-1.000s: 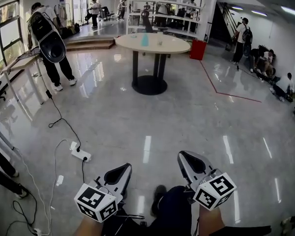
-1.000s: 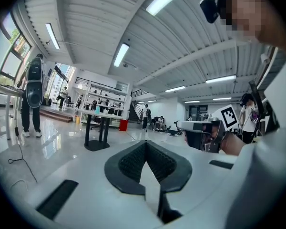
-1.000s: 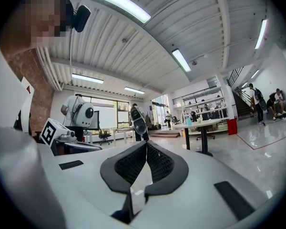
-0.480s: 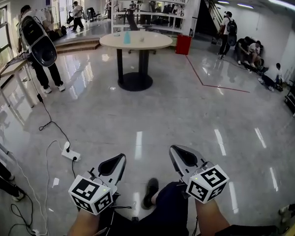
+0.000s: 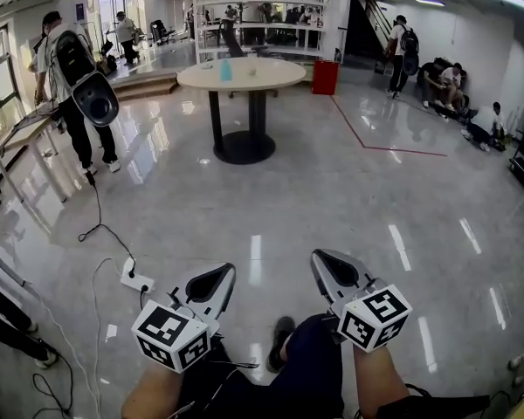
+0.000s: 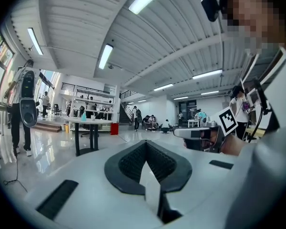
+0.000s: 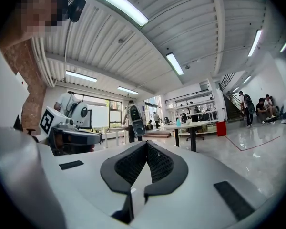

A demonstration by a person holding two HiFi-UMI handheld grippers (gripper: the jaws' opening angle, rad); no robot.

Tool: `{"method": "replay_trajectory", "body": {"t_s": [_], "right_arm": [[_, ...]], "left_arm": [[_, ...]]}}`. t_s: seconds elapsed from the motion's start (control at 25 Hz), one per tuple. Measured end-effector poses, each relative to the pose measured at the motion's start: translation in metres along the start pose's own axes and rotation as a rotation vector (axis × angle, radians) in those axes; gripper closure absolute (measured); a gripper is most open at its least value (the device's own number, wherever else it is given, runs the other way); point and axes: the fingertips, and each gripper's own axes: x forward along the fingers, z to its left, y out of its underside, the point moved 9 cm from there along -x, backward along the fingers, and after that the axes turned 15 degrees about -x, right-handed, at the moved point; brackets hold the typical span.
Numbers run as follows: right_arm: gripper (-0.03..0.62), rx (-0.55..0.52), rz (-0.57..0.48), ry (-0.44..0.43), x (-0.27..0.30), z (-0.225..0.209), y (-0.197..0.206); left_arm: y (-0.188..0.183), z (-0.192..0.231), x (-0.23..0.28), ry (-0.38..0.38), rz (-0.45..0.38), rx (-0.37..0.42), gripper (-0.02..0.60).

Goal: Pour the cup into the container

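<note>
A round white table (image 5: 242,74) on a black pedestal stands far across the floor. On it are a small light-blue container (image 5: 225,70) and a small pale item (image 5: 251,70); I cannot make out which is the cup. In the left gripper view the table (image 6: 88,122) is small and distant, and in the right gripper view the table (image 7: 194,124) is too. My left gripper (image 5: 218,273) and right gripper (image 5: 329,260) are held level side by side near my waist, far from the table. Both are shut and hold nothing.
A person with a backpack (image 5: 70,85) stands at the left by a desk. A power strip (image 5: 138,280) and its cable lie on the glossy floor just left of my left gripper. A red bin (image 5: 325,78) stands beyond the table, and people sit along the right wall (image 5: 458,94).
Both grippers have shifted a little and sit slightly higher in the head view. The person with the backpack has stepped to a new spot. Both grippers stay shut.
</note>
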Motion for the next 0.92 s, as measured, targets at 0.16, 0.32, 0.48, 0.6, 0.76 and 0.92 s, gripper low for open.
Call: {"method": "replay_trajectory", "body": {"t_s": [0.16, 0.32, 0.48, 0.6, 0.76, 0.92], "right_arm": [[0.589, -0.006, -0.001, 0.001, 0.015, 0.011, 0.003], [0.589, -0.004, -0.017, -0.006, 0.029, 0.015, -0.005], [0.589, -0.024, -0.027, -0.012, 0.038, 0.015, -0.010], [0.589, -0.028, -0.031, -0.002, 0.037, 0.017, -0.010], [0.589, -0.033, -0.020, 0.010, 0.037, 0.020, -0.008], [0.589, -0.045, -0.017, 0.007, 0.038, 0.021, -0.007]], "left_arm": [[0.007, 0.022, -0.003, -0.011, 0.010, -0.011, 0.589], [0.006, 0.035, -0.009, -0.029, 0.005, -0.020, 0.589], [0.006, 0.041, -0.009, -0.042, 0.000, -0.025, 0.589], [0.005, 0.041, -0.010, -0.040, -0.003, -0.028, 0.589], [0.007, 0.045, -0.014, -0.038, -0.022, -0.045, 0.589], [0.008, 0.050, -0.016, -0.051, -0.040, -0.058, 0.589]]}}
